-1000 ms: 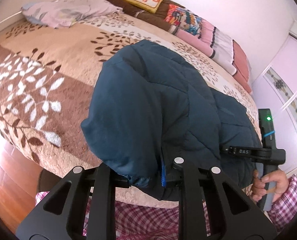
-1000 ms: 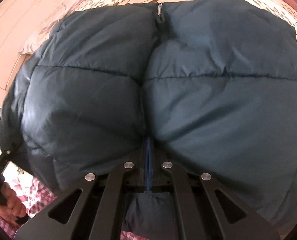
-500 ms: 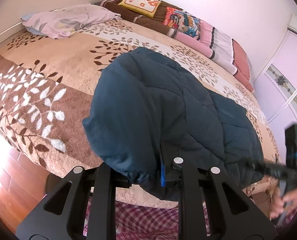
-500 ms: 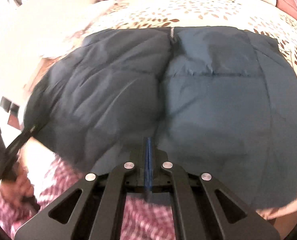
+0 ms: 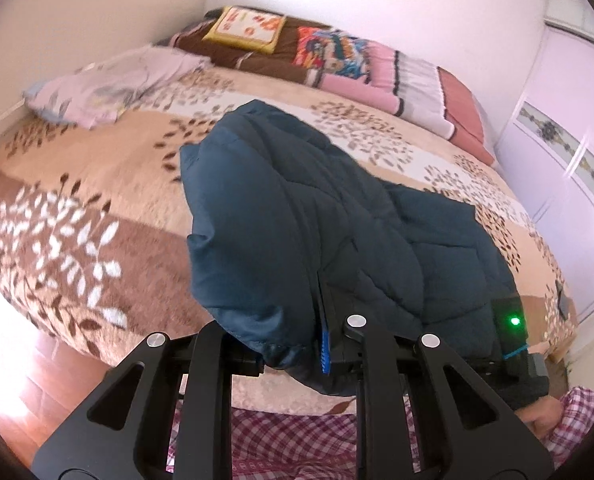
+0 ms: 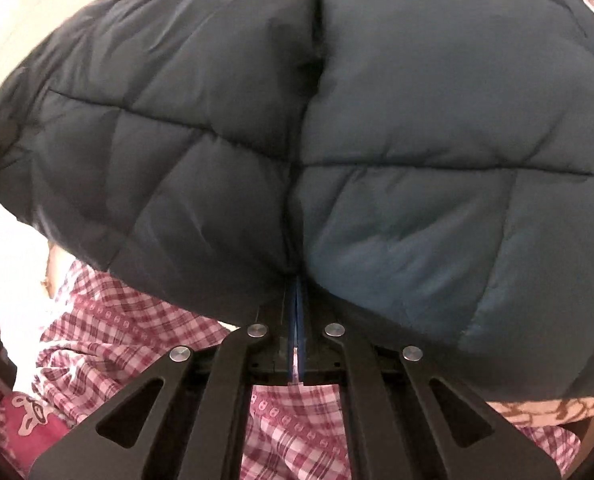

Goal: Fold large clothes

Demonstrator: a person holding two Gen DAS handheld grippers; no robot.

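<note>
- Right now my left tool is clenched on a bunched edge of the dark teal quilted jacket, which lies across the bed over its leaf-patterned blanket.
- From the left wrist the jacket's long axis runs from my tool at 6 o'clock up toward 12 o'clock, its far end pointing at the pillows against the wall; a second part spreads off toward 3 o'clock.
- My right tool is clamped on the jacket's near edge at the centre seam, blue pads pressed together with fabric between them.
- From the right wrist that seam runs from 6 o'clock to 12 o'clock, with puffy panels swelling on either side.
- No writing on the jacket or tools can be read; the yellow cushion at 12 o'clock carries an orange print I cannot make out.
- Fabric hides my fingertips in both views, the jacket fills nearly the whole right view, and the left view is blurred.
- At 4 o'clock in the left view the right tool's body shows a green light, its jaws out of sight there.
</note>
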